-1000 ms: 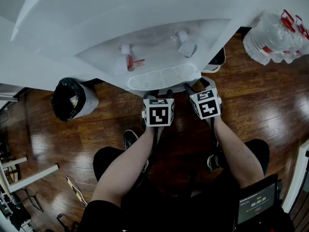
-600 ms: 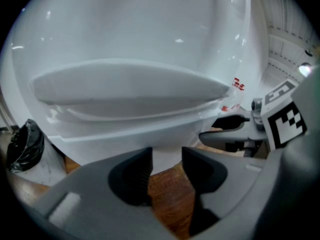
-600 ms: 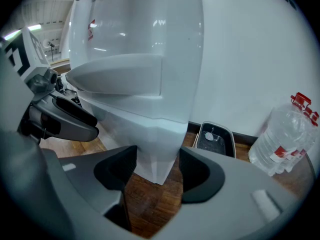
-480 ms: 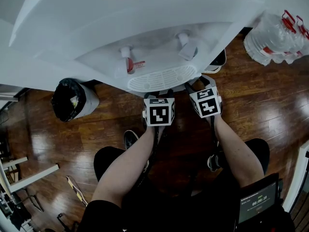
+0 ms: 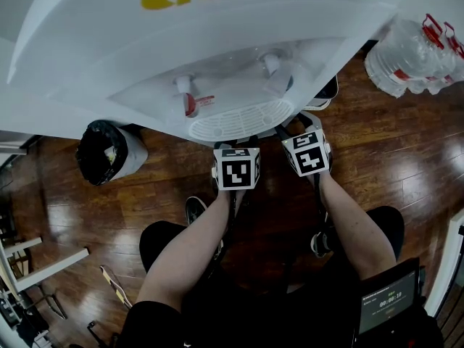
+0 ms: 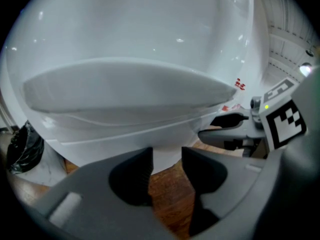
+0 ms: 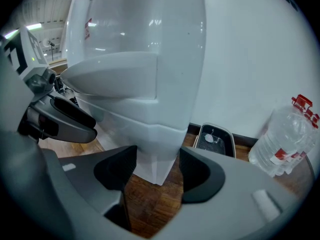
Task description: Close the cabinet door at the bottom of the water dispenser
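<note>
The white water dispenser (image 5: 217, 56) fills the top of the head view, with its two taps and drip grille (image 5: 235, 118) facing me. Both grippers sit side by side just below that grille. My left gripper (image 5: 242, 140) points down at the lower cabinet front (image 6: 165, 151); its jaws stand apart with only floor and cabinet between them (image 6: 166, 176). My right gripper (image 5: 293, 129) is open too (image 7: 157, 176) and faces the cabinet's right front corner (image 7: 157, 149). The white cabinet front looks flush; I cannot make out a door edge. In the head view the fingertips are partly hidden under the ledge.
A black-lined bin (image 5: 109, 149) stands left of the dispenser. A dark tray (image 7: 215, 138) lies on the wood floor by the wall to the right, with packed water bottles (image 5: 413, 53) beyond it. The person's legs and shoes (image 5: 194, 210) are below the grippers.
Both grippers have kept still with jaws unchanged. Only the head view has tilted a little, so more of the dispenser's top and its yellow logo shows.
</note>
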